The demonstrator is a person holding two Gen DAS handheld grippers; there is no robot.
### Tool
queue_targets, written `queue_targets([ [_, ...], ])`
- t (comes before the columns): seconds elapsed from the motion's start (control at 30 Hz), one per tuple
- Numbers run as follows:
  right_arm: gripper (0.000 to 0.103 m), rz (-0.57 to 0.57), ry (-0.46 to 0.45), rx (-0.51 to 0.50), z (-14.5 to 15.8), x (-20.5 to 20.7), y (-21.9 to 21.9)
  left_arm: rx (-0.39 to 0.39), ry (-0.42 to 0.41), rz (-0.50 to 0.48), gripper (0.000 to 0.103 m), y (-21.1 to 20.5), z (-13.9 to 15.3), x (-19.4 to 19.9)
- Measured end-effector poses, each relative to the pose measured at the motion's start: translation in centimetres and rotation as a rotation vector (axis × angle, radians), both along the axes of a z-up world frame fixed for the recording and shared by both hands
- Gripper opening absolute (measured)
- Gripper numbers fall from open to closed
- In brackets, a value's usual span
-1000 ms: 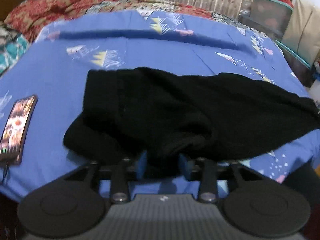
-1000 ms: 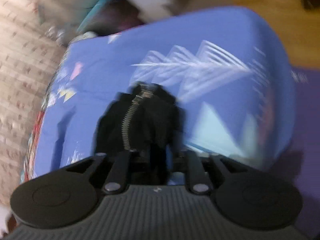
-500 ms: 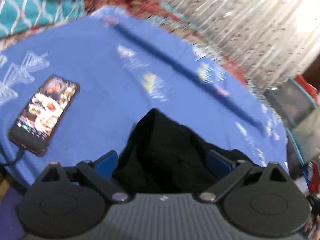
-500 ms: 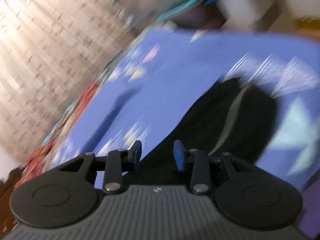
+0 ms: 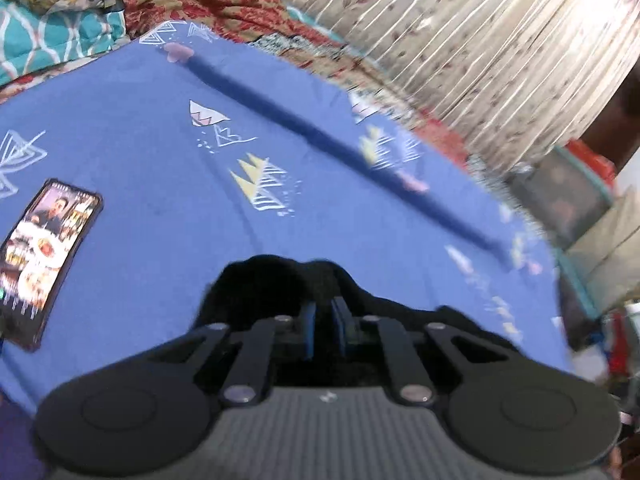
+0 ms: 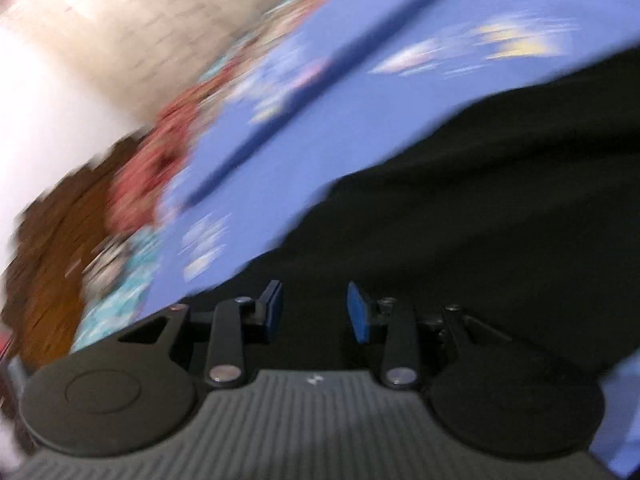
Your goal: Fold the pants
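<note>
The black pants (image 5: 260, 292) lie on the blue patterned bedsheet (image 5: 160, 168) near its front edge. My left gripper (image 5: 323, 326) is shut on a bunched fold of the pants, its blue pads nearly together with black cloth between them. In the right wrist view the pants (image 6: 460, 216) spread as a wide black mass across the sheet (image 6: 320, 92). My right gripper (image 6: 314, 312) is open just above the cloth, holding nothing. That view is heavily blurred.
A phone (image 5: 44, 256) with a lit screen lies on the sheet at the left. Red and teal bedding (image 5: 180, 4) is piled at the far side by a curtain (image 5: 480, 40). Storage boxes (image 5: 568, 200) stand past the bed's right edge.
My left gripper opened half a second ago and has shut again on the pants. My right gripper let go of the zipper end and swung left over the cloth.
</note>
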State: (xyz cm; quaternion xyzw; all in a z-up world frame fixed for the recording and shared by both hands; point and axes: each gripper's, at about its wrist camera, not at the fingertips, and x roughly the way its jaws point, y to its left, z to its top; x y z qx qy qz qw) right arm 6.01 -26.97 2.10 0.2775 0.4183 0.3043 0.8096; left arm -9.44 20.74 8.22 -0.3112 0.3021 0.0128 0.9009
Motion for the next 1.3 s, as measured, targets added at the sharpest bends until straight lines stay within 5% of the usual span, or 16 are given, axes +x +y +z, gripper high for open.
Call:
queue_targets([
  [0.17,0.039,0.496,-0.063,0.038,1.7,-1.4,11.5,-0.032,0.028,0.072,0.008,2.0,-1.1,-2.9],
  [0.27,0.038,0.742,-0.095,-0.071,0.3,-3.0,17.6,-0.120,0.068,0.108,0.008,3.4,-2.8,-3.2],
  [0.43,0.039,0.807,-0.241,-0.338,-1.6,-2.8,23.2,-0.130,0.083,0.113,0.015,3.3,-3.4,-2.6],
  [0.5,0.046,0.824,-0.257,-0.344,-1.2,-3.2,23.1,-0.129,0.085,0.101,0.046,3.0,-3.5,-2.3],
  [0.67,0.059,0.877,-0.409,-0.366,0.8,-6.2,21.0,-0.126,0.055,0.053,0.072,2.0,-2.3,-2.1],
  [0.73,0.073,0.892,-0.494,-0.362,1.6,-7.3,20.0,-0.122,0.048,0.039,0.069,1.7,-2.1,-2.0],
  [0.87,0.078,0.899,-0.605,-0.405,1.5,-7.8,20.1,-0.146,0.089,0.018,0.010,1.7,-3.2,-1.1],
  [1.03,0.078,0.881,-0.559,-0.460,-0.6,-5.9,22.4,-0.190,0.065,0.028,0.008,2.3,-3.4,-0.8],
  [1.07,0.074,0.882,-0.550,-0.504,-1.7,-5.5,22.9,-0.193,0.051,0.032,0.008,2.5,-3.1,-0.9],
  [1.13,0.027,0.900,-0.488,-0.517,-2.6,-4.7,23.0,-0.201,0.030,0.039,0.007,2.8,-2.6,-0.9],
  [1.17,0.016,0.891,-0.483,-0.512,-2.4,-4.4,23.0,-0.201,0.019,0.039,0.007,2.9,-2.2,-0.9],
  [1.23,0.015,0.840,-0.602,-0.537,-0.8,-5.0,22.7,-0.198,-0.003,0.040,0.007,2.9,-1.5,-1.0],
  [1.3,0.015,0.733,-0.831,-0.605,1.5,-6.3,22.5,-0.208,-0.027,0.042,0.007,3.1,-1.1,-1.4],
])
